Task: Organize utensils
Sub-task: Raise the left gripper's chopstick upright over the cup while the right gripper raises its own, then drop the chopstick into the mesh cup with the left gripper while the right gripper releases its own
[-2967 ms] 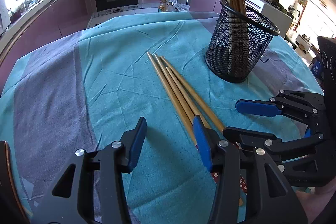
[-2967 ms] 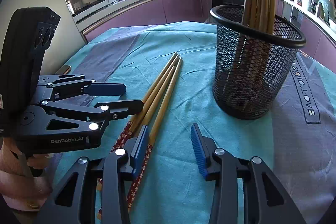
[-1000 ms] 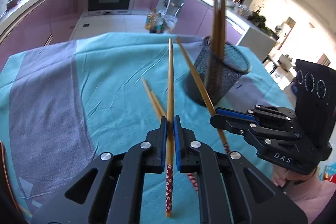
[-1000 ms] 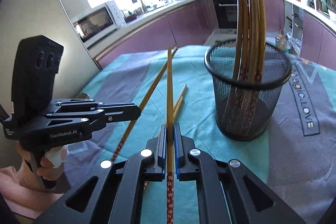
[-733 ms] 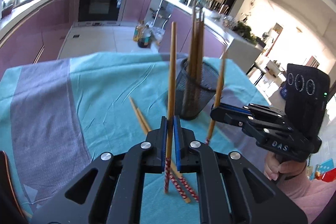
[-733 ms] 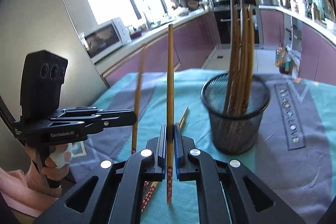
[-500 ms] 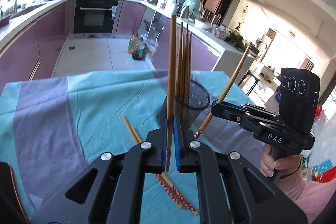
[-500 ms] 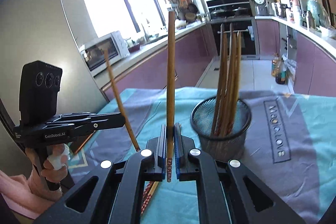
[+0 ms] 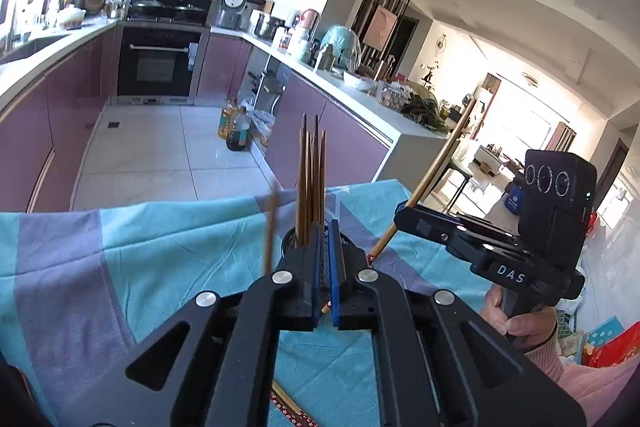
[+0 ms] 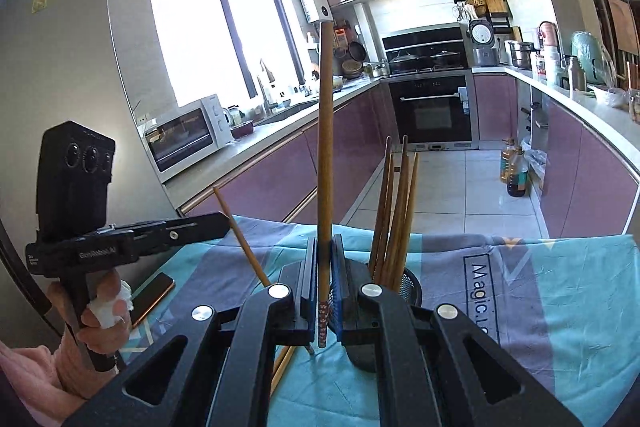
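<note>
I am mid-way through loading chopsticks into the mesh cup (image 10: 412, 285), which stands on the tablecloth (image 10: 560, 307) just past my right gripper (image 10: 324, 267), with a bundle of chopsticks (image 10: 396, 207) already upright in it. My right gripper is clenched on one chopstick (image 10: 325, 147), held vertical with its patterned end down, just left of the cup. My left gripper (image 9: 326, 267) has its jaws nearly together. A blurred chopstick (image 9: 271, 231) stands just left of them, and I cannot tell whether it is gripped.

Next, I judge, the right chopstick must shift right until it is over the rim, then go down beside the bundle before I let go. The opening is narrow and half filled, so the tip could catch the rim or knock the standing sticks.

Both grippers are close together, so I should take turns. More chopsticks (image 10: 280, 363) lie on the cloth below, and a phone (image 10: 154, 291) sits near the left edge.
</note>
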`<state>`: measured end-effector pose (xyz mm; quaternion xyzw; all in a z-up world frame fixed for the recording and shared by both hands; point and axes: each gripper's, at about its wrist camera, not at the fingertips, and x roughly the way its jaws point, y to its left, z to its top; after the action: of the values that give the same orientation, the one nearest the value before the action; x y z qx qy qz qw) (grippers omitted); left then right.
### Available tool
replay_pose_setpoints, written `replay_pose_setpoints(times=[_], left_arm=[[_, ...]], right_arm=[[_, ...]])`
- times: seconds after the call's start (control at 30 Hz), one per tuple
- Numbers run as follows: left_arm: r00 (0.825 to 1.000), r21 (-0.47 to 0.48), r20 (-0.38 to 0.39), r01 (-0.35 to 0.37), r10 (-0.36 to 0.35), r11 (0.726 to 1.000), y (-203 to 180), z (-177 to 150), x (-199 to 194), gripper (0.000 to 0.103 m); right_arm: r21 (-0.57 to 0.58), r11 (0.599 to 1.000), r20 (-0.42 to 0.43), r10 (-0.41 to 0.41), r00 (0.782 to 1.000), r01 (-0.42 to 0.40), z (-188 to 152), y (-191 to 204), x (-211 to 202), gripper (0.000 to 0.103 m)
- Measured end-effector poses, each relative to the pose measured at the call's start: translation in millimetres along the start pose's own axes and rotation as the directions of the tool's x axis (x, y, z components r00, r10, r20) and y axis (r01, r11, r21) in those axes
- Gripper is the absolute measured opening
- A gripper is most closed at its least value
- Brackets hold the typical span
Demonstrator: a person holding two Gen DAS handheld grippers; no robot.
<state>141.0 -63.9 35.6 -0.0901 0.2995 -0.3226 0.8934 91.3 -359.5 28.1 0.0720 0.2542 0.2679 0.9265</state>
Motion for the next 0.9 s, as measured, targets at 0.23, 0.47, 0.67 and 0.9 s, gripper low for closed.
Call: replay_pose_setpoints(times=[0.23,0.47,0.67,0.9], left_arm=[[0.992,-0.006,-0.096,-0.087,0.086,0.996,26.3,-29.0,27.4,0.004],[0.943,-0.050,-0.204,-0.278,0.263,0.959,84.4,-53.8,55.8,0.017],[0.913,-0.136,-0.295,-0.333,0.283,0.933,128.0,-62.9,88.3,0.025],[0.897,-0.181,-0.333,-0.363,0.291,0.914,147.7,-58.0,120.9,0.031]], right_arm=[[0.022,1.000,-0.029,0.001,1.000,-0.001,-14.3,-9.0,1.3,0.006],[0.026,1.000,-0.041,0.000,0.999,0.001,-22.9,-4.6,-2.7,0.006],[0.036,0.999,-0.061,-0.010,0.998,0.012,-28.5,-7.3,-0.1,0.006],[0.026,1.000,-0.007,-0.016,1.000,0.016,-11.8,-8.5,-11.8,0.006]])
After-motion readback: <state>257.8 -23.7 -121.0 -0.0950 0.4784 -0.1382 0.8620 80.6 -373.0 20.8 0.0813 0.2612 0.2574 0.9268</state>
